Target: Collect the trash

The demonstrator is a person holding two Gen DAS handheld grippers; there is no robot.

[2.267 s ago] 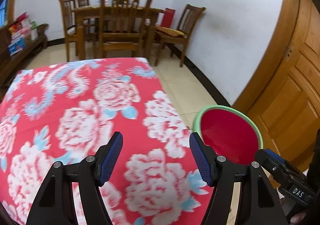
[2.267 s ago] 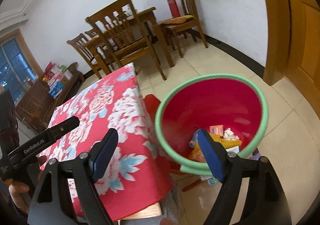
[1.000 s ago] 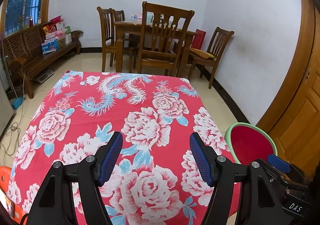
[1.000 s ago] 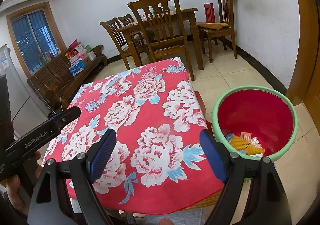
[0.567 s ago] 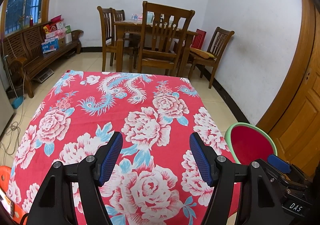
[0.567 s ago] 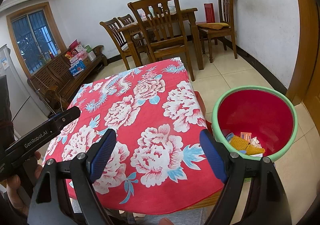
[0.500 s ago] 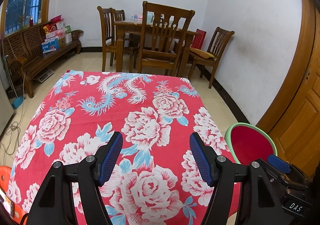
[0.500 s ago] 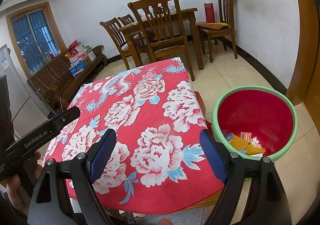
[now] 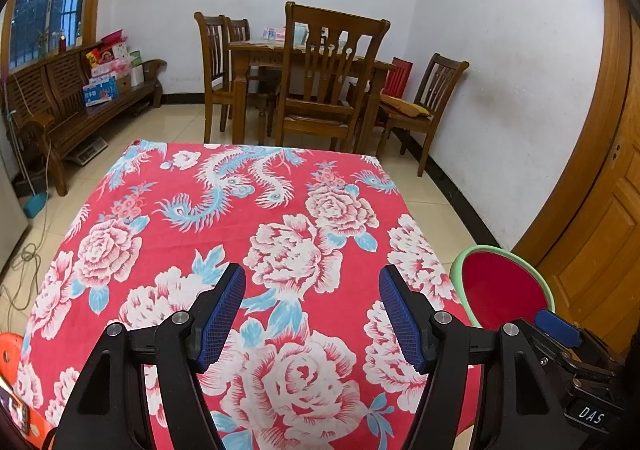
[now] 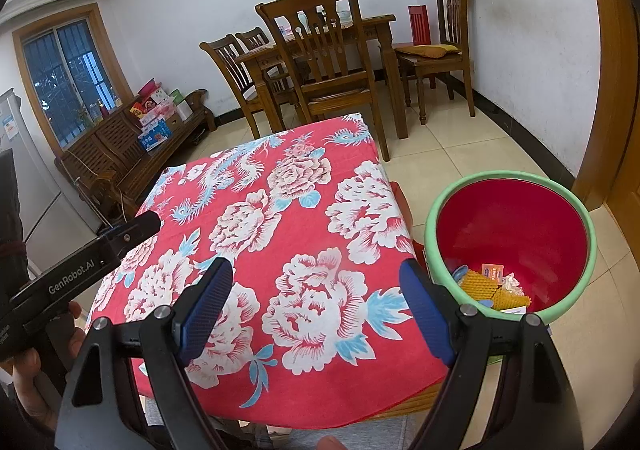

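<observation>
White walls [image 9: 500, 49], tiled floor [image 10: 460, 153], wooden dining table [image 9: 304, 53], chairs [image 9: 328, 89], bench [image 9: 76, 109], barred window [image 10: 68, 81]

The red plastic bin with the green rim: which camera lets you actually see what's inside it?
The right wrist view. It looks down into the red plastic bin with the green rim, showing yellow wrappers, an orange packet and crumpled white paper at the bottom. The left wrist view catches only part of the bin, its bottom hidden behind the gripper.
</observation>
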